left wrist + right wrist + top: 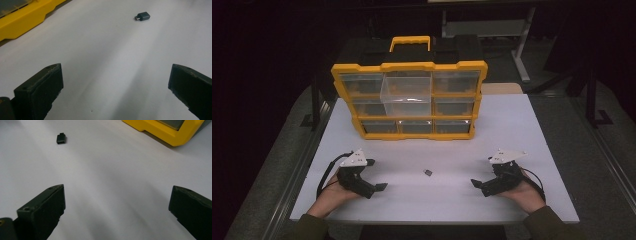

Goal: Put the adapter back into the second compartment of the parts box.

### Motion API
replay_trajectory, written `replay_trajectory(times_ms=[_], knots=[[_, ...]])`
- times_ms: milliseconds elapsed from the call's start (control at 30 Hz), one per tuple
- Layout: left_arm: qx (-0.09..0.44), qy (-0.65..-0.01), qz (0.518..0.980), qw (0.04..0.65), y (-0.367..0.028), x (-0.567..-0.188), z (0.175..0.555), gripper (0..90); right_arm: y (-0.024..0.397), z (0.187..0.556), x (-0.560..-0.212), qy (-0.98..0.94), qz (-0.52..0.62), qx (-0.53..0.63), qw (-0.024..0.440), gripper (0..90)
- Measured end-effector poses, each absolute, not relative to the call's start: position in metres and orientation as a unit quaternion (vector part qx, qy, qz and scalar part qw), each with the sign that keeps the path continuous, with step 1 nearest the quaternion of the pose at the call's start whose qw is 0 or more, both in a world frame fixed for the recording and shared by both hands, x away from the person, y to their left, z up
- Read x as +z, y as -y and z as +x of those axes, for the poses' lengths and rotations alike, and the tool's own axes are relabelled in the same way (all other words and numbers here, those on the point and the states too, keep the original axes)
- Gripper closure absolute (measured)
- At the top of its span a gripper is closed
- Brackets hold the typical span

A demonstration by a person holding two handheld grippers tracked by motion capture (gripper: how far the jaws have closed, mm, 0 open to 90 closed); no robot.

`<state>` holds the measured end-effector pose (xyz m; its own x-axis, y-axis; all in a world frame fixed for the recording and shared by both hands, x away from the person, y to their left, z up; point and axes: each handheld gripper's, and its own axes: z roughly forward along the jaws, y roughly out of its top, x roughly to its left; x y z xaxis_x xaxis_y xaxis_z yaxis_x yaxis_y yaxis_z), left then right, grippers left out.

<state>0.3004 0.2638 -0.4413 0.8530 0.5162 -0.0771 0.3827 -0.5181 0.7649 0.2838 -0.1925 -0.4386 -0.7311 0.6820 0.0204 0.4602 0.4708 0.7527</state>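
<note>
White surface (512, 125) carries one yellow organizer (409, 100) with nine drawers and one small dark adapter (428, 172), lying between left hand-held gripper (379, 186) and right hand-held gripper (474, 183), both spread, empty.
</note>
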Motion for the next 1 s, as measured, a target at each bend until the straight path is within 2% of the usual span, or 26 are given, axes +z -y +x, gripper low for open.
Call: replay_trajectory(times_ms=[1000], knots=[[0.075,-0.253,0.865,0.426,-0.260,-0.440,0.297,0.0,0.178,0.287,-0.430,-0.855,0.317,0.391,0.128,0.2]])
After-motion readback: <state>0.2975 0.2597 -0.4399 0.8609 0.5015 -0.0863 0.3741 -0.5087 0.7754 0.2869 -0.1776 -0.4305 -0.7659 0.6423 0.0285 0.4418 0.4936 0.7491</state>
